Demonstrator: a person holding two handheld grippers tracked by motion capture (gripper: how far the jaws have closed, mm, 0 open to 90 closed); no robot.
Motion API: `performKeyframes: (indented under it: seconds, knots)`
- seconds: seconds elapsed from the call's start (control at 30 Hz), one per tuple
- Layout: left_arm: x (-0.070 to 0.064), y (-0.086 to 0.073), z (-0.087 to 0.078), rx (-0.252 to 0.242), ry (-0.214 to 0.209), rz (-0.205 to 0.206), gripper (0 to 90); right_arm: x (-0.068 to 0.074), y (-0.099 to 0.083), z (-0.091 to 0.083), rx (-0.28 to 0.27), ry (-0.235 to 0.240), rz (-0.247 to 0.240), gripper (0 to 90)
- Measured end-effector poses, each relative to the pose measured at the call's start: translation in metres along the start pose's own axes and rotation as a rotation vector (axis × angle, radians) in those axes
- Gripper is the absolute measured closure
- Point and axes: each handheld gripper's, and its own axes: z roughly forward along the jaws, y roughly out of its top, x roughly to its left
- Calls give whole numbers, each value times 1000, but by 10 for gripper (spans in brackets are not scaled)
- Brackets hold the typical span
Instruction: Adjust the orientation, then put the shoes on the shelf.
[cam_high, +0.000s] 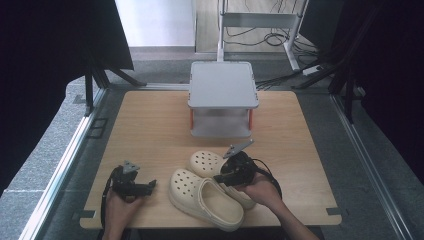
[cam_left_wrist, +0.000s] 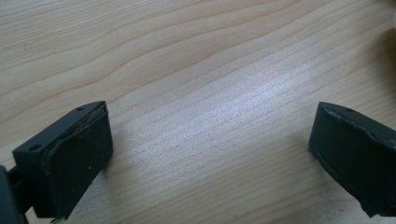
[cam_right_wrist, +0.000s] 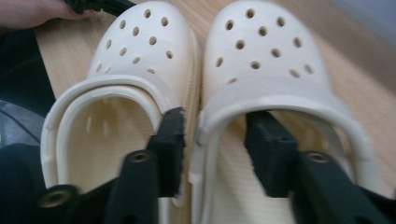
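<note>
Shoes (cam_high: 207, 192) lie side by side near the front edge of the table (cam_high: 150, 130) in the high view, toes pointing away and to the left; the right gripper (cam_high: 231, 175) is on them, the left gripper (cam_high: 145, 186) well apart. Left gripper view: its jaws stand wide over bare wood. Right gripper view: one jaw sits inside each shoe, around the two touching inner walls (cam_right_wrist: 194, 126); whether they already squeeze is hard to tell, and the heels are cut off.

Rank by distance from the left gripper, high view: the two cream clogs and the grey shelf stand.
From the left gripper, at the table's near left:
1. Left clog, just to its right, near edge.
2. Right clog, beyond the first, under the right gripper.
3. Grey shelf stand, at the table's far middle.
</note>
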Motion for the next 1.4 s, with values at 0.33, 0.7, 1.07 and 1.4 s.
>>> performKeyframes:
  seconds: [0.33,0.7,1.07,1.4]
  knots:
    - [0,0,0,-2,2,0,0,1,-10,-14,-6,7,-85,257]
    - [0,0,0,-2,2,0,0,11,-16,0,36,20,-142,203]
    - [0,0,0,-4,2,-3,0,22,-14,26,86,39,-153,309]
    - [0,0,0,-4,2,-2,0,26,-7,47,119,-40,-158,459]
